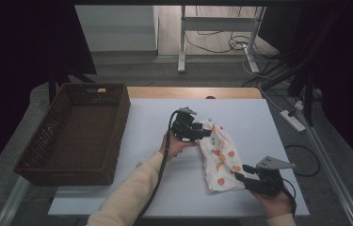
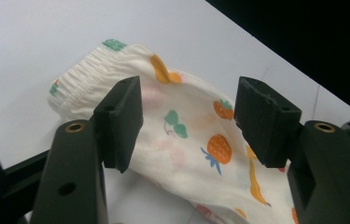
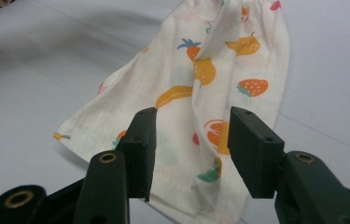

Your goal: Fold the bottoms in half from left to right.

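— Since both sets of fingers stand apart, empty, what now?
— The fruit-print cloth [image 1: 219, 155] lies flat on the bench [image 1: 132, 188], between them: waistband before the left gripper [image 1: 197, 133], hem before the right gripper [image 1: 241, 173]. Probably pinch each edge squarely, lifting evenly to avoid bunching.

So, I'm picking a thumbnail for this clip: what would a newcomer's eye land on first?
The fruit-printed cloth lying on the white table, right of centre, stands out most. The left gripper sits at its far, gathered end and the right gripper at its near hem, both with jaws open around the fabric. The dark woven basket at the table's left comes next.
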Motion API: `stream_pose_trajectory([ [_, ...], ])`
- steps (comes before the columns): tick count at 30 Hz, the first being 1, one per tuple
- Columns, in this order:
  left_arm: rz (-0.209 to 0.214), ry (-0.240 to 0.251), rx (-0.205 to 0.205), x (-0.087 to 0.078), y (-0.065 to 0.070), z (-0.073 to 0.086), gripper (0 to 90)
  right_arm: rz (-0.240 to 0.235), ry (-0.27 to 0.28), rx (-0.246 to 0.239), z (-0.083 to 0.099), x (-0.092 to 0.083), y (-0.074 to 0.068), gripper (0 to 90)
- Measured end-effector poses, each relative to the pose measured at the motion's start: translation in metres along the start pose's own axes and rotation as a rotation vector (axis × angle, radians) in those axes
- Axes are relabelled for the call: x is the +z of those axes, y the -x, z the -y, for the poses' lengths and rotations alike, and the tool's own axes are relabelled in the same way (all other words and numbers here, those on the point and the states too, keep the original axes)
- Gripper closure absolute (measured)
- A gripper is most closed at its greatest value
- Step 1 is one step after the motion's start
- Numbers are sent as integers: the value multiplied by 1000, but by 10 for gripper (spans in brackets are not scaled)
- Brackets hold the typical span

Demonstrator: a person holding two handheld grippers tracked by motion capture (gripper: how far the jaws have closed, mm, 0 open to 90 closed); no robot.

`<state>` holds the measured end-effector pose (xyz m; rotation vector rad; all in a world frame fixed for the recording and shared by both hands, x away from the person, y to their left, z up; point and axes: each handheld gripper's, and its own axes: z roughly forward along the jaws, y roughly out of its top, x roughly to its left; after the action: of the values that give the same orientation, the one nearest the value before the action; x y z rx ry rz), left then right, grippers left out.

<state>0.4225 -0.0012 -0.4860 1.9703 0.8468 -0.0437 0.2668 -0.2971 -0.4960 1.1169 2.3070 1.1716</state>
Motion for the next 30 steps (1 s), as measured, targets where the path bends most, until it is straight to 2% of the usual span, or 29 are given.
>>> stream_pose_trajectory([
  [14,-43,-14,20,-34,2,28,414,-8,10,-16,-15,12,2,516],
  [16,-35,-11,22,-39,4,33,414,-9,9,-18,-19,16,3,514],
  [18,-9,-5,22,-44,4,40,413,-12,14,-18,-23,18,4,513],
  [20,-18,-13,33,-47,4,44,413,-18,19,-18,-27,22,4,509],
  [24,-21,-4,28,-54,3,51,411,-21,18,-21,-35,30,6,506],
  [30,-33,0,47,-62,7,58,408,-6,18,-32,-50,43,9,506],
])
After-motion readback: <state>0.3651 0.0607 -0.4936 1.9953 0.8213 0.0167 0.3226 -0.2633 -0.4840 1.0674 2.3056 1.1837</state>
